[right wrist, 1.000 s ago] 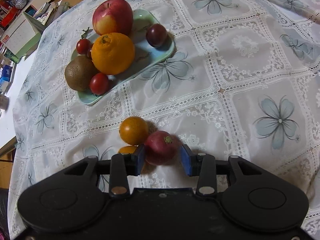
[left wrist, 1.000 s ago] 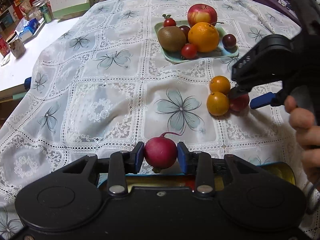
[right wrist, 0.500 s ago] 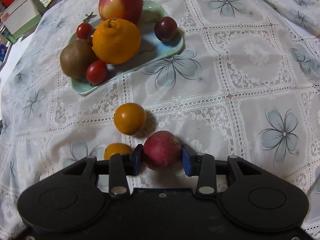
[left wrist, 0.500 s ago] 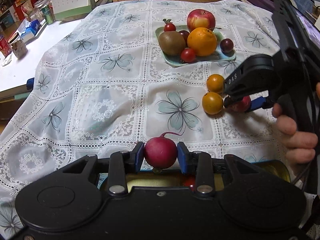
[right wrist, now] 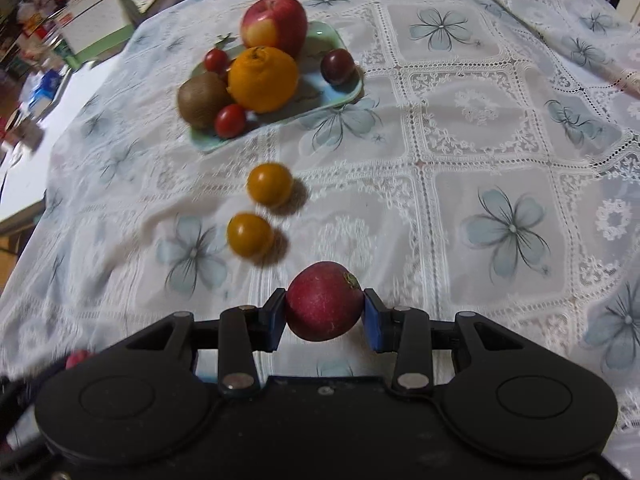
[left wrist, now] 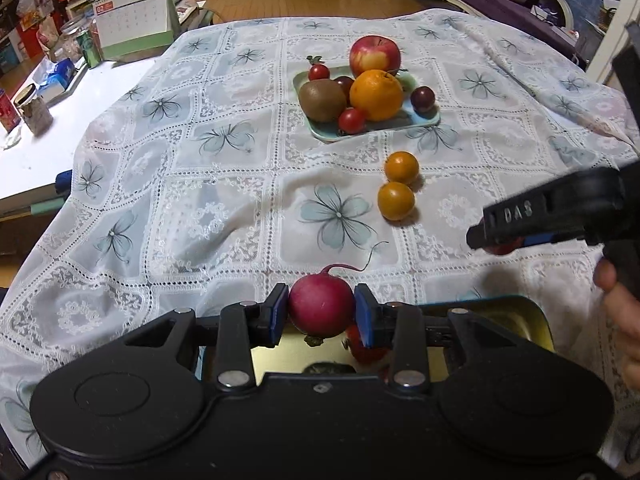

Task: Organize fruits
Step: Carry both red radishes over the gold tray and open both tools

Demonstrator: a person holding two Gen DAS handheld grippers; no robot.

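Tablecloth (left wrist: pixel 224 184); fruit-heaped green plate (left wrist: pixel 424 121).

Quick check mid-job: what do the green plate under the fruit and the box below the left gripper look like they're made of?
Green plate: looks like glazed ceramic, possibly melamine; smooth pale celadon surface with soft sheen. Box: apparently metal tin; mirror-like golden inside reflecting the radish, thin teal rolled rim.

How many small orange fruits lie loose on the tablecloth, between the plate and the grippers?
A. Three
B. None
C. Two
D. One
C: two small orange fruits lie one behind the other on the tablecloth, short of the green plate; the big orange is on the plate.
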